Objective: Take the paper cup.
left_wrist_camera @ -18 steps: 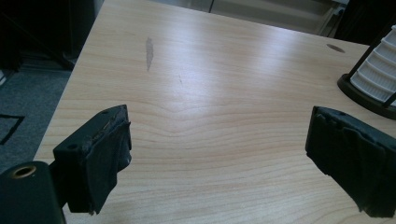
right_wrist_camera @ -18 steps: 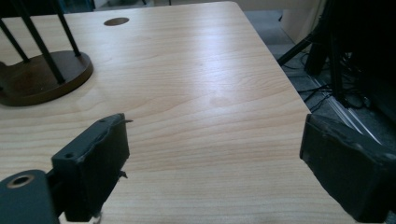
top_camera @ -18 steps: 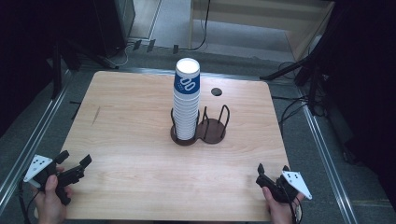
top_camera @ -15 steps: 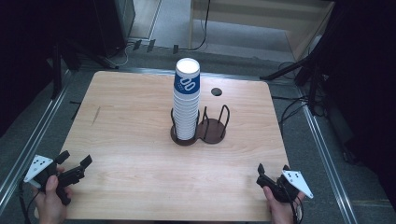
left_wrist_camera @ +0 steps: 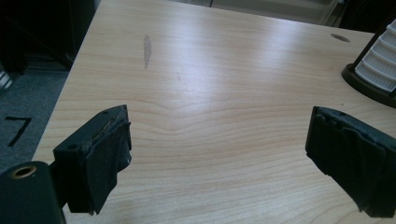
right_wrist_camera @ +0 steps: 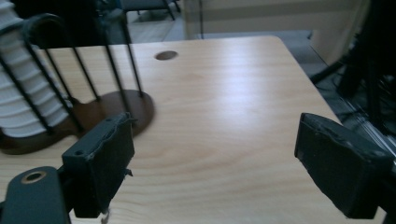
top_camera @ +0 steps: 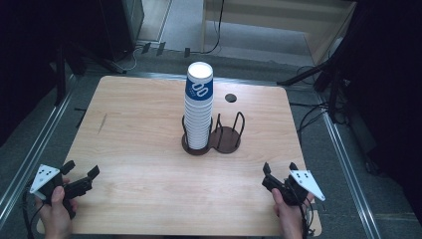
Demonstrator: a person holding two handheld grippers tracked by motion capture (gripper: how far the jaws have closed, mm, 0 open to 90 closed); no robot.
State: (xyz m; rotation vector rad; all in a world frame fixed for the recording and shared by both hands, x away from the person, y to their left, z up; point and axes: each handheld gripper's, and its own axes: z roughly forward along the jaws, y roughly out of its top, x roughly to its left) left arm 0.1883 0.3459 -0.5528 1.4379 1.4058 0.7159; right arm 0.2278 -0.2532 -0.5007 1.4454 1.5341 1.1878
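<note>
High view: cups stacked in a wire rack mid counter, kept from tipping.
Left hand-held gripper: jaws apart, empty, near corner.
Right hand-held gripper: jaws apart, empty, probably ready.

The top cup of the cup stack, which stands near the middle of the bench, carries a blue band with a white mark on it: two rounded loops side by side, set on a slant, rather like a pair of linked zeros. It reads as a logo, not as letters, and no brand name can be made out. In the left gripper view, at about 9 o'clock, the grey floor beside the bench bears a black mark shaped like the numeral 7. No other lettering is legible.
</note>
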